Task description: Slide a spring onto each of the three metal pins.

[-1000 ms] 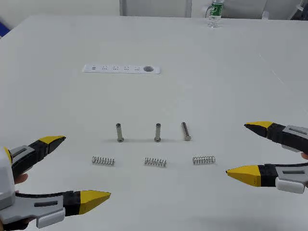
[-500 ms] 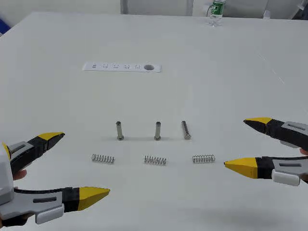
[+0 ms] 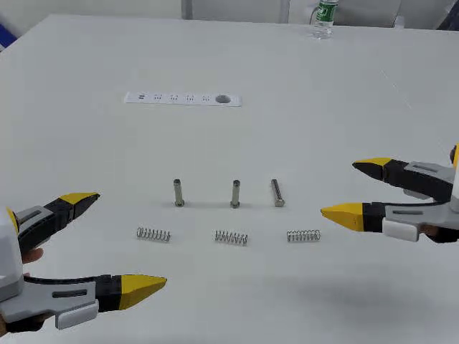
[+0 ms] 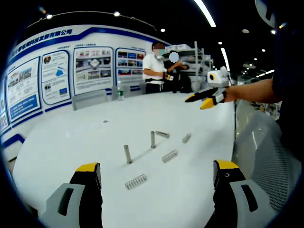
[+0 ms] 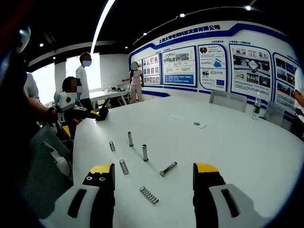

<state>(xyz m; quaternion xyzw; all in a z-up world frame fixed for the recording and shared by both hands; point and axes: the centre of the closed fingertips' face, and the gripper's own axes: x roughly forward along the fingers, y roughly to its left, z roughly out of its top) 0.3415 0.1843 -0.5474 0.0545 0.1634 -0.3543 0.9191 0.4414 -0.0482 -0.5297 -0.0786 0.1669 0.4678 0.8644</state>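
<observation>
- The left gripper hovers nearest, jaws spread wide, holding nothing.
- On the desk lie the left spring, middle spring and right spring, in a row.
- The right gripper, likewise spread and empty, hangs near the right spring.
- Behind the springs, the left pin and middle pin stand upright; the right pin lies flat.
- Farther back are a power strip and a bottle.

White table, blue-trimmed poster wall, ceiling spotlights, possibly grey chairs
</observation>
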